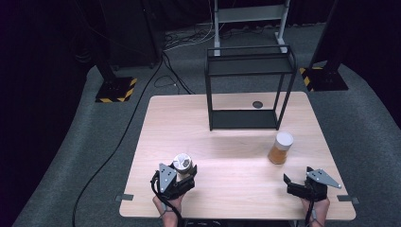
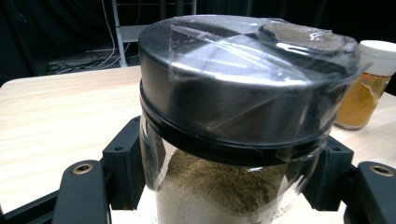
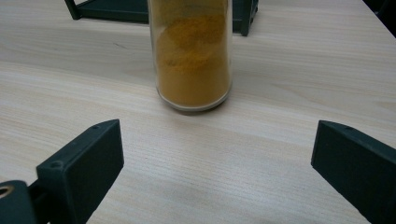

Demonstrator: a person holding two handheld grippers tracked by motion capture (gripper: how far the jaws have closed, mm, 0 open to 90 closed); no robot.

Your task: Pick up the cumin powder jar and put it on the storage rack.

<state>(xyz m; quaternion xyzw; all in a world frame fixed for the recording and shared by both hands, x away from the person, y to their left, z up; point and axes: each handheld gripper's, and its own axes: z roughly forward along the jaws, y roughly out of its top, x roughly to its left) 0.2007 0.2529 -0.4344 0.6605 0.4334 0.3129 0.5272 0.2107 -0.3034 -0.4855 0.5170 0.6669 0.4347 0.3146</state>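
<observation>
The dark-lidded jar (image 2: 243,116) was clamped in the left gripper (image 1: 182,176), well short of the rack (image 1: 249,87); the yellow-powder jar (image 1: 281,147) remained ungrasped before the right gripper's (image 1: 295,183) wide fingers (image 3: 86,163).

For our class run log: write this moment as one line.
left gripper: shut on black-lidded jar | right gripper: open, facing orange spice jar

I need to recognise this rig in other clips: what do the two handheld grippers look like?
Both the left gripper and the right gripper are black, with blocky two-piece jaws, a grey three-cornered plate on top and a black cable trailing back. No sleeves show.
</observation>
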